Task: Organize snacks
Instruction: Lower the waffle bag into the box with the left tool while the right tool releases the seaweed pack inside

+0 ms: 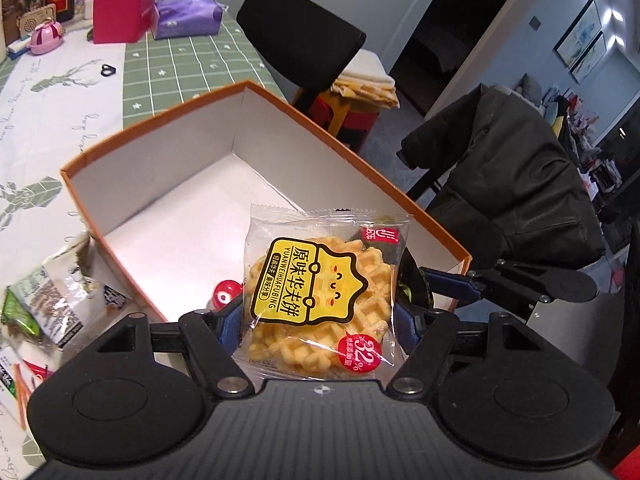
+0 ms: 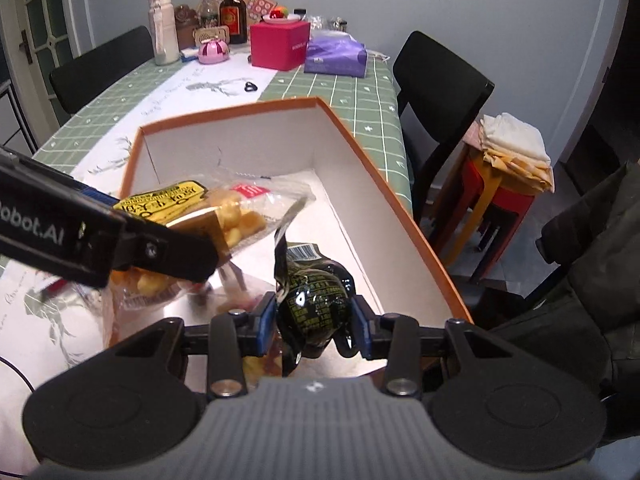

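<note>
My left gripper (image 1: 318, 320) is shut on a clear waffle cookie packet (image 1: 320, 288) with a yellow label, held above the near end of the orange box (image 1: 160, 120) with a white inside. My right gripper (image 2: 316, 320) is shut on a dark green-black snack pouch (image 2: 314, 300), also over the box (image 2: 392, 196). In the right wrist view the left gripper (image 2: 120, 240) reaches in from the left with the waffle packet (image 2: 224, 208). A small red item (image 1: 226, 294) lies in the box below the waffle packet.
Loose snack packets (image 1: 44, 304) lie on the table left of the box. At the far end stand a pink box (image 2: 280, 44), a purple tissue pack (image 2: 336, 56), bottles (image 2: 233, 12) and a pink case (image 2: 214, 51). Black chairs (image 2: 440, 92) and a stool (image 2: 500, 184) flank the table's right side.
</note>
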